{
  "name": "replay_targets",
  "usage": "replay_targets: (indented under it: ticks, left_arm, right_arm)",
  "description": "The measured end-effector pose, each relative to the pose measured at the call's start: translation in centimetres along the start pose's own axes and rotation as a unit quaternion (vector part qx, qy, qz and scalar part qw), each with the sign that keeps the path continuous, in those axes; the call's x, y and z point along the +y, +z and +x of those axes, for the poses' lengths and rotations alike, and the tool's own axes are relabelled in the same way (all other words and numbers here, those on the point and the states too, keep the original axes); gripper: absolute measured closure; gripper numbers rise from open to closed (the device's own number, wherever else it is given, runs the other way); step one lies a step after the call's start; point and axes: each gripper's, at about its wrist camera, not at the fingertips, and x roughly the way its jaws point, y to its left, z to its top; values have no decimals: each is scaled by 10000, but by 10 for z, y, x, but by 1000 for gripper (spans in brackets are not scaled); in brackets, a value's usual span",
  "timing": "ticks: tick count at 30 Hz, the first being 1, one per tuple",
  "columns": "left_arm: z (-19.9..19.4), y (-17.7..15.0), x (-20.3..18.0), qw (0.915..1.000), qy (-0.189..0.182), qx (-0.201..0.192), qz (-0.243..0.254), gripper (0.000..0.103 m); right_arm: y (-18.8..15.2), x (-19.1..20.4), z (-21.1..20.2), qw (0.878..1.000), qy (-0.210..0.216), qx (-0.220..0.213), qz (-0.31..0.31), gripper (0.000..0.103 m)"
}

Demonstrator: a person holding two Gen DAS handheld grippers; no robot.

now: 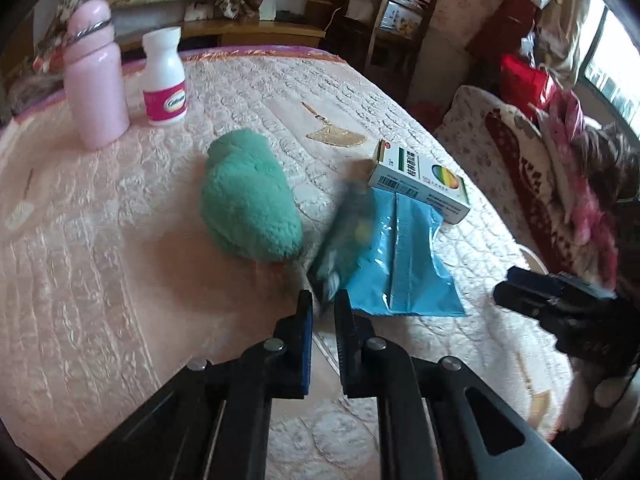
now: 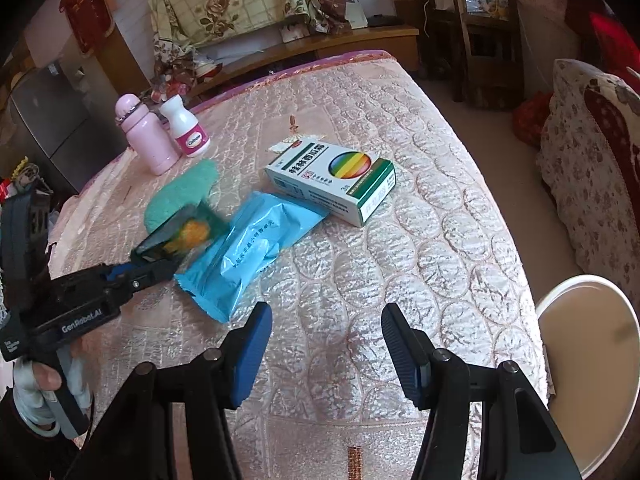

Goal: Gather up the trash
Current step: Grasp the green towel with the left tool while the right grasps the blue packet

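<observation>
A pink quilted bedspread (image 2: 400, 248) is seen with a pink flask (image 1: 98, 92) and a white pill bottle (image 1: 165, 80) standing side by side at its far left. A green fluffy cloth (image 1: 250, 196) lies in the middle, just beside the trash. A medicine box (image 2: 332, 180) rests on the far end of a blue packet (image 2: 248, 256), which lies flat and crinkled. A white bin (image 2: 592, 368) is seen off the bed's right edge.

A dark green wrapper (image 2: 180, 236), blurred, with a yellow patch, is pinched at its near corner by the left gripper (image 1: 323, 300), whose jaws are pressed together on it; it overlaps the packet's left edge and lies against the cloth. The right gripper (image 2: 326, 320) is held spread over bare bedspread, nothing between its jaws, just right of the packet.
</observation>
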Motion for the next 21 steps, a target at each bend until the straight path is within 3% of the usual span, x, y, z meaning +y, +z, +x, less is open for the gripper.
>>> replay_targets:
  ticks: [8,11,16,18,21]
  left_arm:
    - [-43,-19,4,9995,164,-266,-96,96]
    - [-48,-16,8,9990,253,-343,-143,89]
    - [-51,-11,18,9974,312,-498,-408,43]
    - [-53,-6,21,9966,349,-580,-477,42]
    - [-50,9,30,9941,423,-716,-691,31]
  right_arm:
    - [5,25,10,9998,175,-4,-100,42]
    - [11,35,20,9997,257,46,-35,42]
    - [25,44,43,9988,396,89,263,42]
    - [31,48,50,9988,355,62,332,42]
    - [39,52,63,9985,345,127,406,42]
